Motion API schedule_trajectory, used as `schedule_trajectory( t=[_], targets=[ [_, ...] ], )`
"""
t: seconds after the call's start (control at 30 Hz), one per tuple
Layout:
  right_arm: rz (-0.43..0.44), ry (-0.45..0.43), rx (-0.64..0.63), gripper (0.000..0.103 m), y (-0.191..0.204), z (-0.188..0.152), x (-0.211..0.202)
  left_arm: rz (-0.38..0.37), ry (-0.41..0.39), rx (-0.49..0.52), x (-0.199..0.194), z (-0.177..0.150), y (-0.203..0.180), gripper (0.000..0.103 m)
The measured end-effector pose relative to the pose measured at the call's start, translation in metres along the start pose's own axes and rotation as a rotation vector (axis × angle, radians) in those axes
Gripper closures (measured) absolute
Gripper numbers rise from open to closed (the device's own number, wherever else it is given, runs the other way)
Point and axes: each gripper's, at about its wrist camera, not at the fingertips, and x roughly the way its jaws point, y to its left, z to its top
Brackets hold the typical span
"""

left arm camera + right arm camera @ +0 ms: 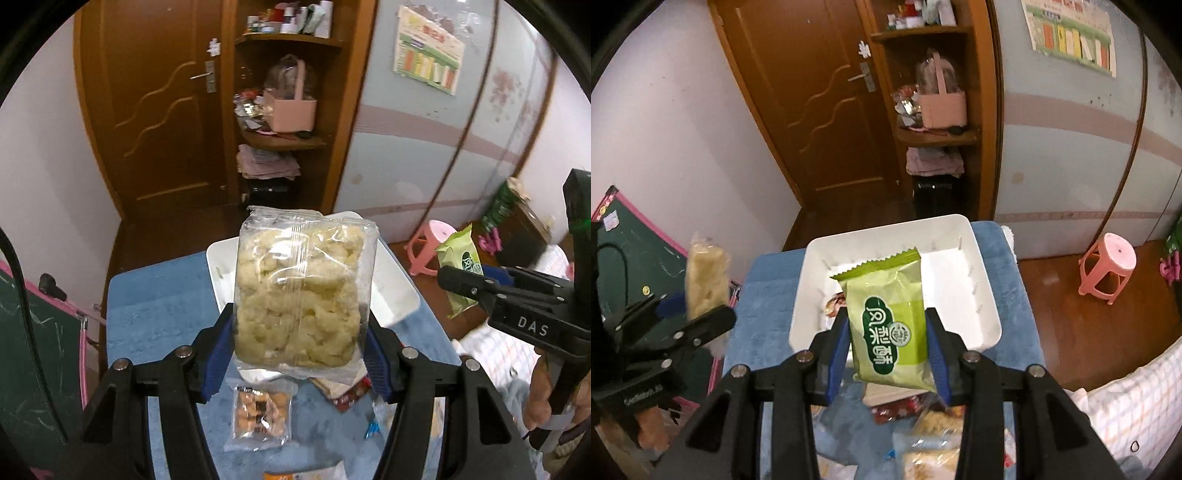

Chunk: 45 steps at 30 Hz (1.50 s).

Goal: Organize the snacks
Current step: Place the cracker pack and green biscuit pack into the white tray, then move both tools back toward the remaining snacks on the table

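Note:
My left gripper (299, 339) is shut on a clear packet of pale puffed snacks (303, 291) and holds it up above the blue-covered table (159, 314), in front of the white bin (391, 291). My right gripper (890, 343) is shut on a green snack packet (890, 317), held over the near edge of the white bin (982, 280). One red-printed packet (834, 301) lies inside the bin. The left gripper (694, 314) with its pale packet (703, 280) shows at the left of the right wrist view. The right gripper (461, 284) with the green packet (458, 258) shows at the right of the left wrist view.
Loose snack packets lie on the table near me, among them an orange-brown one (260, 413) and a red one (347, 395). A pink stool (1108, 266) stands on the floor to the right. A green chalkboard (635, 251) leans at the left. A wooden door (820, 107) and shelves (938, 136) are behind.

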Motion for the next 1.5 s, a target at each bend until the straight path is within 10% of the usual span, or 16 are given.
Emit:
schedule_trajectory(
  t=[0.37, 0.5, 0.97, 1.5],
  targets=[
    [0.052, 0.12, -0.005, 0.062, -0.029, 0.033, 0.071, 0.112, 0.05, -0.106, 0.061, 0.006, -0.009, 0.04],
    [0.047, 0.136, -0.01, 0.056, -0.029, 0.034, 0.082, 0.075, 0.08, -0.141, 0.071, 0.004, -0.006, 0.004],
    [0.102, 0.166, -0.04, 0.047, -0.029, 0.006, 0.076, 0.136, 0.136, -0.171, 0.06, -0.026, -0.002, 0.001],
    [0.051, 0.161, -0.07, 0.047, -0.021, -0.037, 0.028, 0.144, 0.017, -0.171, -0.019, -0.07, -0.015, 0.001]
  ],
)
